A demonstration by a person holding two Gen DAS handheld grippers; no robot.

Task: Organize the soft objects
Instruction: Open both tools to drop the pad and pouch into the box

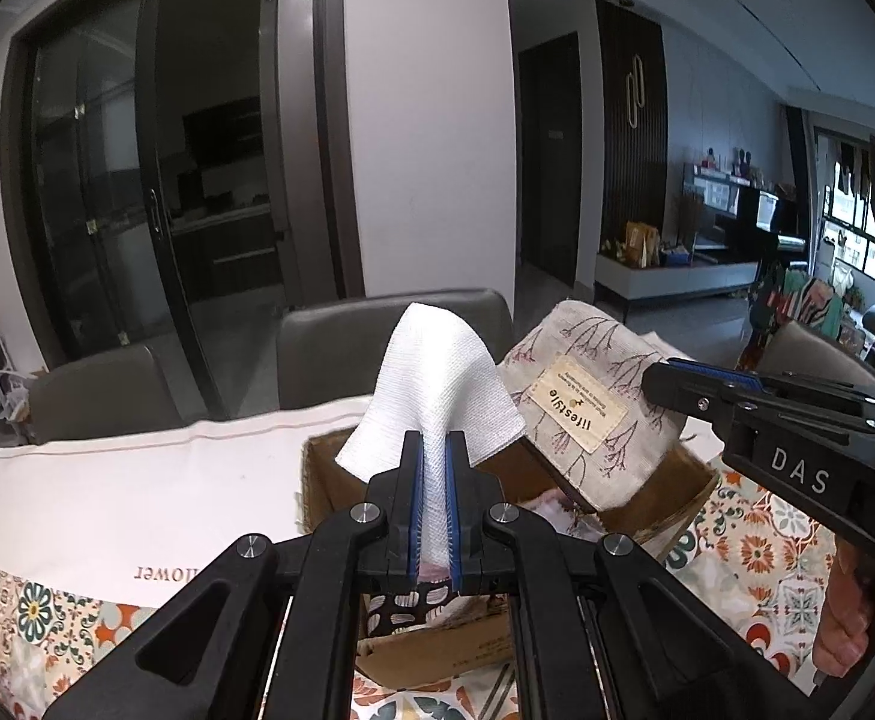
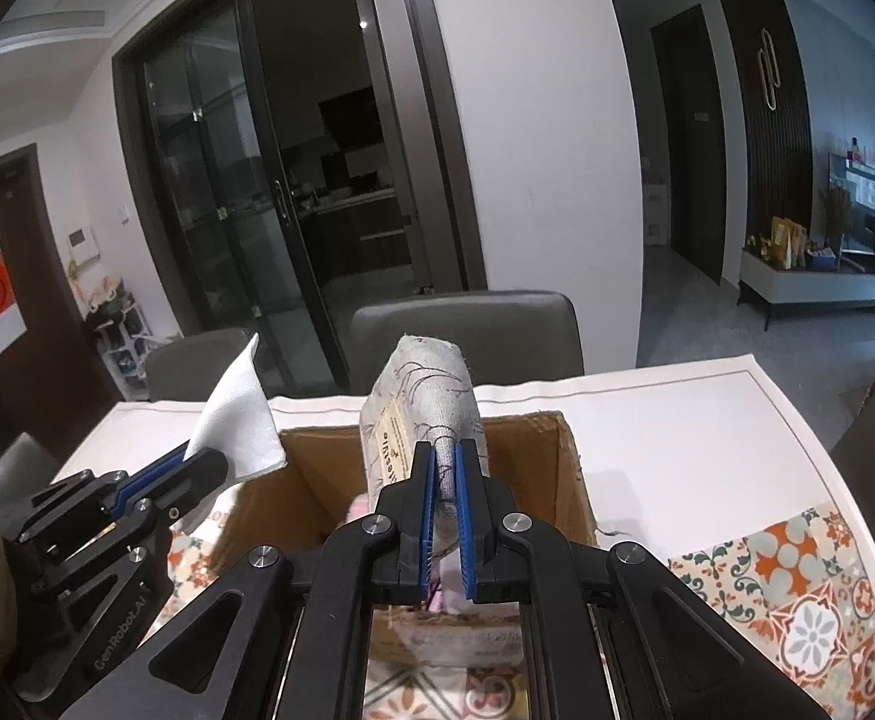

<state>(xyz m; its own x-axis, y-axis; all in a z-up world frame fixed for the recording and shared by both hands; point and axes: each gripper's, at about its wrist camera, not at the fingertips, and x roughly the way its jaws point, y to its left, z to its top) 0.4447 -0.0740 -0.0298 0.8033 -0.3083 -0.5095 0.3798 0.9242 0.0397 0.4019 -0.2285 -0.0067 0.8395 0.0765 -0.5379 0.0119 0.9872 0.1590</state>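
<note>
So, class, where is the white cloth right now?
The white cloth is clamped in the left gripper, held above the cardboard box, with the printed "lifestyle" cloth just to its right in the left wrist view.

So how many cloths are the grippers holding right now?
2. A white cloth is clamped in the left gripper, and a printed beige cloth in the right gripper, both over the box. More may be hidden inside.

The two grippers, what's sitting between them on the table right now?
The open cardboard box: in the right wrist view, the left gripper with its white cloth is at the box's left edge, the right gripper over its middle.
</note>
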